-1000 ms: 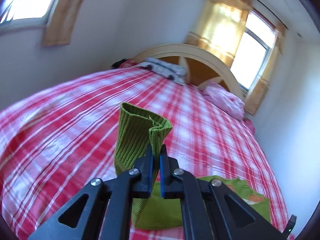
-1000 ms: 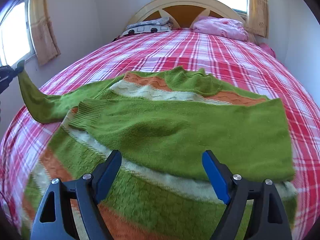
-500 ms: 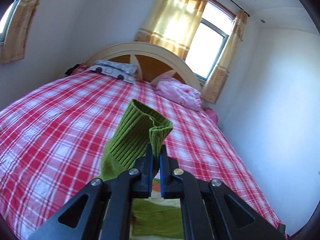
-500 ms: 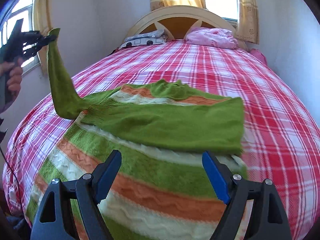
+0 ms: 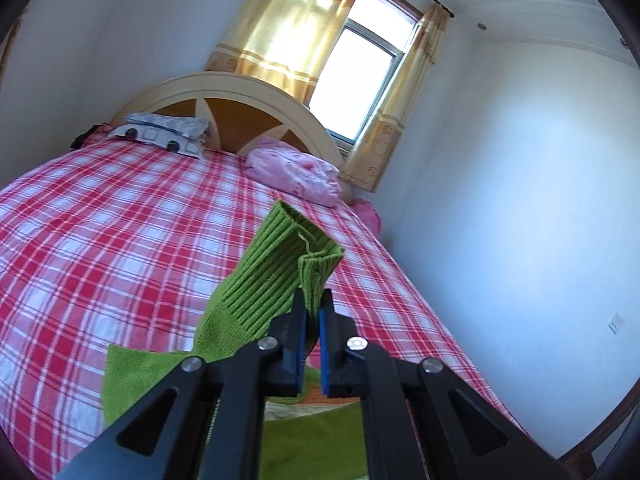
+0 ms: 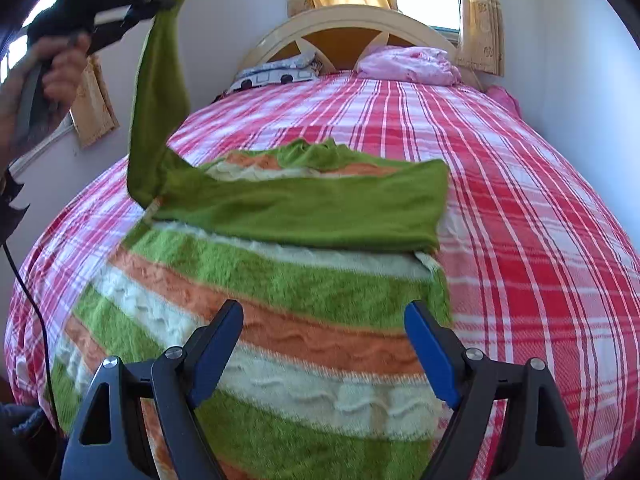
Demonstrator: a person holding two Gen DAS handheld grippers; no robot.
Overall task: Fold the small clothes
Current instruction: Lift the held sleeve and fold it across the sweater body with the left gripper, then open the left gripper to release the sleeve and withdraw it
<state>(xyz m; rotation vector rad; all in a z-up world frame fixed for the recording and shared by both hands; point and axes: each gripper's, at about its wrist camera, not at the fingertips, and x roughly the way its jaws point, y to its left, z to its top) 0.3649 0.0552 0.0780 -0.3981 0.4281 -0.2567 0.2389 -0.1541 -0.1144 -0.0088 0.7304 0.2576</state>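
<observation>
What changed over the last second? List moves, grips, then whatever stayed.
The left gripper, shut on the green knitted sleeve cuff, lifted it higher and swung toward the striped green, orange and white sweater. Nothing was released. The right gripper stayed open and empty.

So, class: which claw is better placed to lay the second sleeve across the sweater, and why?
Left. The left claw already grips the sleeve by its cuff, lifted over the sweater; the right claw is open and empty.

The left tool (image 5: 313, 320) pinches the ribbed cuff (image 5: 288, 256) of a green sweater sleeve, lifted above the red plaid bed (image 5: 120, 240); pink pillow (image 5: 296, 176) at the headboard edge.
</observation>
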